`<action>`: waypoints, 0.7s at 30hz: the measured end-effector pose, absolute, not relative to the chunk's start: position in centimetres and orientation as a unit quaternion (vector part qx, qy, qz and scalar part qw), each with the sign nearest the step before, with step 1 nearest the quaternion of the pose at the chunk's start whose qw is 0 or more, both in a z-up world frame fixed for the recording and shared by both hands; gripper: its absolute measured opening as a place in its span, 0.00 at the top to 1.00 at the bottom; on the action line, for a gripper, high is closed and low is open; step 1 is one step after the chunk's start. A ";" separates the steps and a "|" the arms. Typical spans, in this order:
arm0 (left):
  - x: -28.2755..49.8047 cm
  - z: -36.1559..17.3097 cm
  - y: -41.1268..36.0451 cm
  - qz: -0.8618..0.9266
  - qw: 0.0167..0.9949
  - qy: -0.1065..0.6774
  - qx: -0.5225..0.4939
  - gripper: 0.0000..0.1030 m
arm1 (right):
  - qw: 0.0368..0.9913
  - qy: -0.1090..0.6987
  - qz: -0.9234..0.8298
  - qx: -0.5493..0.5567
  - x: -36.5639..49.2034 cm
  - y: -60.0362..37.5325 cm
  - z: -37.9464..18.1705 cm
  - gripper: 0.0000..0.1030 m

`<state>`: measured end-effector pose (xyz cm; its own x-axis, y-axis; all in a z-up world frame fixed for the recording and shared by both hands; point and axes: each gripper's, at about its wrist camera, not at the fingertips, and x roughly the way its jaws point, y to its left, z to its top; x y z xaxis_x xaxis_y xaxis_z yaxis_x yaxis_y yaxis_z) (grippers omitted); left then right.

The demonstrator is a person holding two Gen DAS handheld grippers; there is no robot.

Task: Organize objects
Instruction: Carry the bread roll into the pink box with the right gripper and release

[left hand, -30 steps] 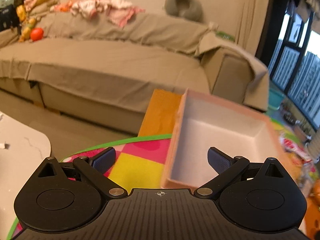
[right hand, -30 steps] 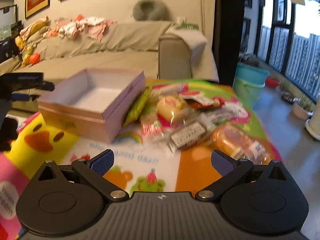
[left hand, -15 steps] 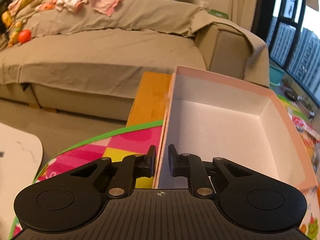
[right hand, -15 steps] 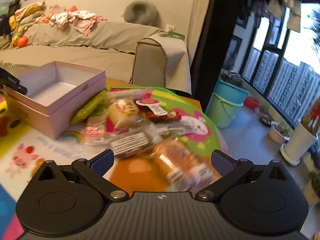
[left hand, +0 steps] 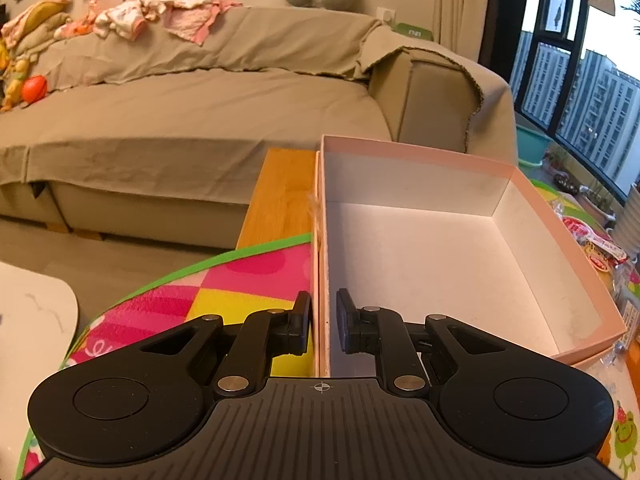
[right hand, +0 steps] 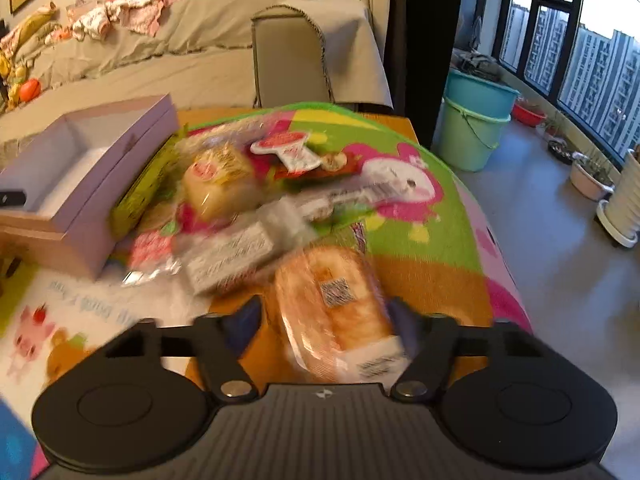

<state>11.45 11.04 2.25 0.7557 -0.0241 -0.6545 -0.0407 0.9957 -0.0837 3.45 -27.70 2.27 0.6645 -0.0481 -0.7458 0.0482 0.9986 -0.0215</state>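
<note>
An open, empty pink box (left hand: 440, 264) sits on a colourful mat at the table's left end. My left gripper (left hand: 323, 312) is shut on the box's near left wall, one pad outside and one inside. In the right wrist view the same box (right hand: 80, 160) lies at the left, beside a heap of wrapped snacks. My right gripper (right hand: 326, 316) straddles a wrapped bread loaf (right hand: 332, 300), and its jaws are closing. The right pad is at the wrapper's edge. A small gap shows at the left pad.
Other packs lie between loaf and box: a yellow bun pack (right hand: 220, 184), a green pack (right hand: 140, 196), a white-labelled pack (right hand: 232, 256). The mat (right hand: 420, 232) ends near the table's right edge. Buckets (right hand: 472, 128) stand on the floor; a sofa (left hand: 200, 112) is behind.
My left gripper went from wide open to shut on the box's wall. My right gripper swung right over the snack heap to the bread loaf, and its jaws narrowed around it.
</note>
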 end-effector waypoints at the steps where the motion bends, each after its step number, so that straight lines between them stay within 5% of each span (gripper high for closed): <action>1: 11.4 2.2 10.9 0.004 0.936 0.349 -0.044 0.84 | 0.909 0.416 -0.024 0.007 2.8 -27.5 2.7 0.45; 10: 11.2 2.0 11.4 0.000 0.938 0.343 -0.059 0.84 | 0.917 0.395 0.042 0.039 0.2 -23.2 9.7 0.46; 17: 11.4 2.1 11.8 -0.004 0.935 0.348 -0.068 0.84 | 0.921 0.343 0.144 0.115 8.4 -16.2 15.2 0.44; 19: 11.3 2.1 11.7 -0.004 0.935 0.350 -0.067 0.84 | 0.919 0.336 0.159 0.130 11.9 -14.0 15.7 0.20; 21: 11.3 2.1 11.7 -0.004 0.934 0.350 -0.066 0.84 | 0.919 0.336 0.159 0.132 14.5 -12.0 15.6 0.19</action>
